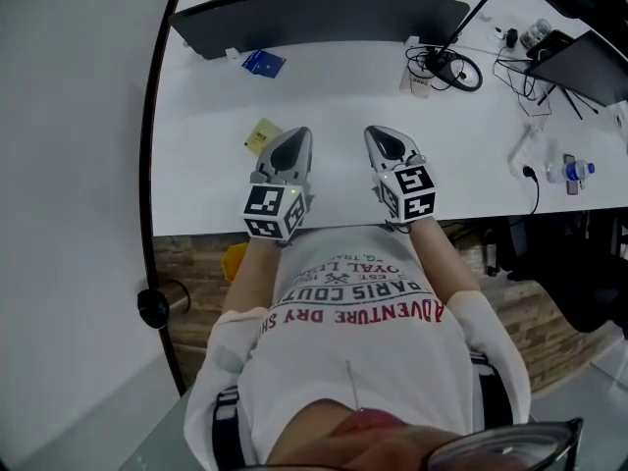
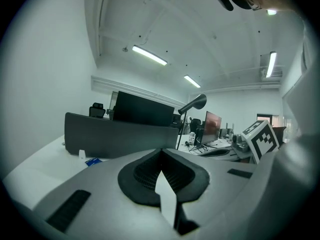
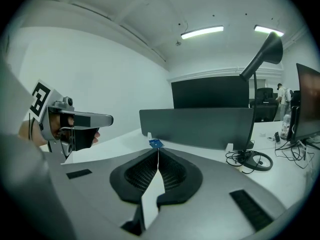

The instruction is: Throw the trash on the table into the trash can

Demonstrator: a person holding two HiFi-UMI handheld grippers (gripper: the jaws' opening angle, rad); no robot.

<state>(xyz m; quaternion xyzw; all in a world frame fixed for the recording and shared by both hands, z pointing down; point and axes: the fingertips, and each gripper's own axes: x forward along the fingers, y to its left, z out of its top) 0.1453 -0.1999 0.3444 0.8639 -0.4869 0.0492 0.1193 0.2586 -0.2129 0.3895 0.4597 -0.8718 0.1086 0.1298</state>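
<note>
I'm looking down on the white table (image 1: 334,96), with both tongs held side by side over its near part, pointing away from me. Furthest left lies a yellow scrap of paper (image 1: 262,135), flat on the table just left of the left tongs' tips. Beyond it, toward the far side in front of a dark screen (image 1: 314,18), is a small blue packet (image 1: 263,63). The left tongs (image 1: 297,137) are pressed fully together with nothing between them. Just to their right, the right tongs (image 1: 379,135) are likewise closed tight and empty, and their camera shows the blue packet straight ahead, well apart from them. Further right a coil of black cable (image 1: 456,69) sits on the far part of the table, and a water bottle (image 1: 574,172) lies near the right edge.
</note>
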